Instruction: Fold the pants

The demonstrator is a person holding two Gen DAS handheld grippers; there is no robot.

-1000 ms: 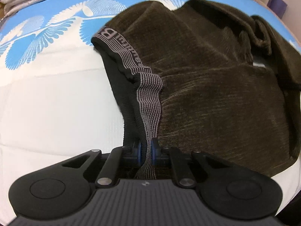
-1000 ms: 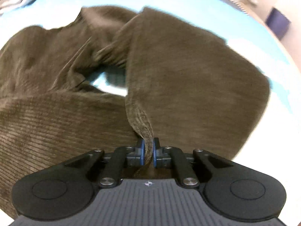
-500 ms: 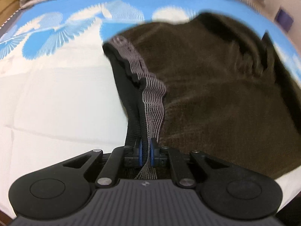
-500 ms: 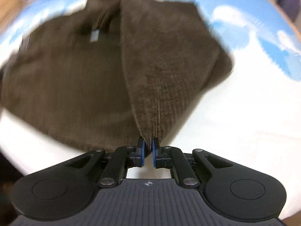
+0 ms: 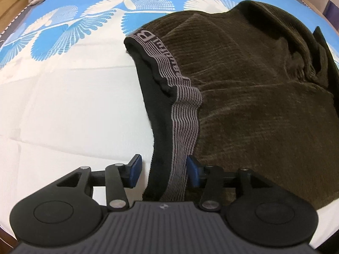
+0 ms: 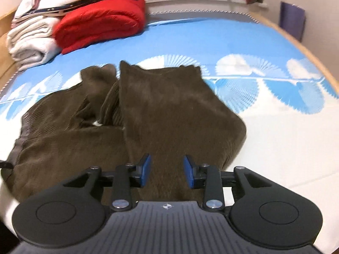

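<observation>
Two hand-held grippers with black linkages and blue pads are seen over a pair of dark brown corduroy pants [image 5: 254, 105] spread on a bed cover printed blue and white with fan shapes [image 5: 63, 84].

The left gripper [image 5: 162, 172] is pointed steeply down at the waist end of the pants. Its jaws have just been opening and are now parted about halfway. The black and grey striped elastic waistband [image 5: 182, 114] is seen running up from between the pads, away from the gripper; the right pad is at the band's edge and the left pad is clear of it, so the band is no longer clamped. White bed cover lies to the left of this gripper, brown fabric ahead and to the right.

The right gripper [image 6: 167, 170] is held over the leg end of the pants [image 6: 169, 110]. Its jaws have also just been opening, to a moderate gap, and brown fabric is seen between the pads [image 6: 145, 169] without being pinched. One leg is laid straight ahead of this gripper, with the rest bunched to its left.

Far ahead and to the left of the right gripper, a folded red blanket [image 6: 101, 21] is stacked beside folded white and grey linens [image 6: 31, 42].
</observation>
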